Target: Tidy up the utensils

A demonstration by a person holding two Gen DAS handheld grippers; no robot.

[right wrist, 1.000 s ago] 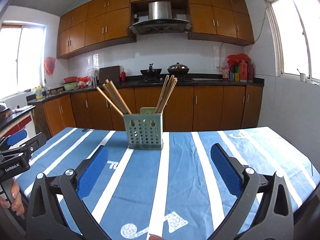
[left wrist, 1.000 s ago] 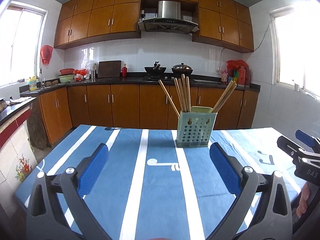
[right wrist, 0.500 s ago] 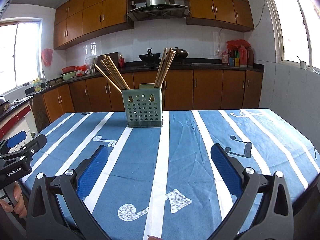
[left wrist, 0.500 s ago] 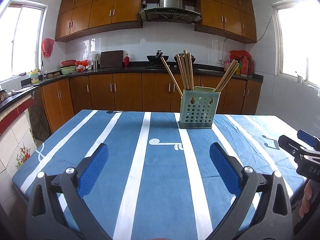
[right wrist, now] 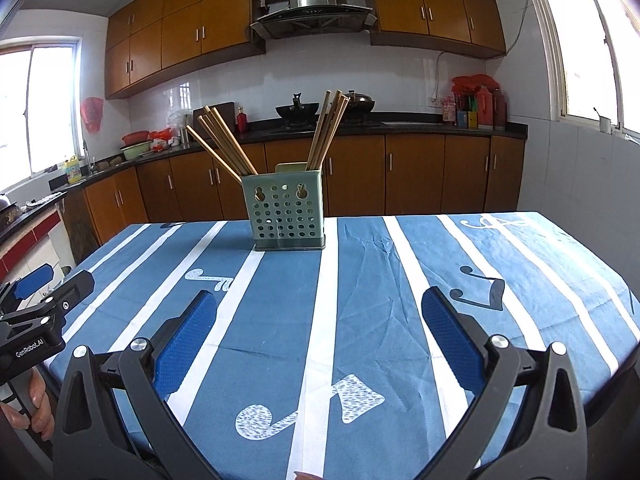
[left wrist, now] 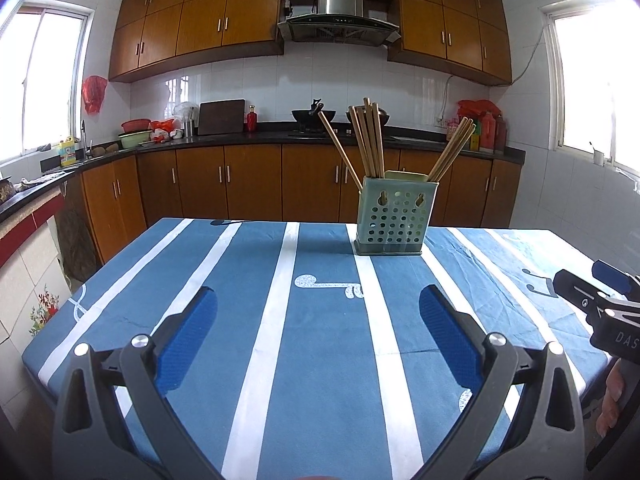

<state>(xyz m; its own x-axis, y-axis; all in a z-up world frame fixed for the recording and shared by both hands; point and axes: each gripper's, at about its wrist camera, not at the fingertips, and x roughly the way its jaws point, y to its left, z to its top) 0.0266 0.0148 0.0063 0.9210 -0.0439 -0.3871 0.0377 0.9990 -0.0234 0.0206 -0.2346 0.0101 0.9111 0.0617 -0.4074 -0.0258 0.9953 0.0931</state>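
A green perforated utensil holder (left wrist: 395, 216) stands upright on the blue striped tablecloth (left wrist: 312, 320) toward the far side. Several wooden chopsticks (left wrist: 368, 140) lean out of it in two bunches. It also shows in the right wrist view (right wrist: 286, 214), with its chopsticks (right wrist: 224, 144). My left gripper (left wrist: 318, 312) is open and empty, above the near part of the table. My right gripper (right wrist: 319, 316) is open and empty too, held back near the table's front edge. Each gripper shows at the edge of the other's view.
Wooden kitchen cabinets and a dark counter (left wrist: 280, 136) with pots, bottles and bowls run behind the table. The table's near edge (right wrist: 600, 376) lies close under the right gripper. Windows are on both sides.
Both grippers have pulled back and risen, so the holder sits farther away and more tablecloth shows. Both stay open and empty.
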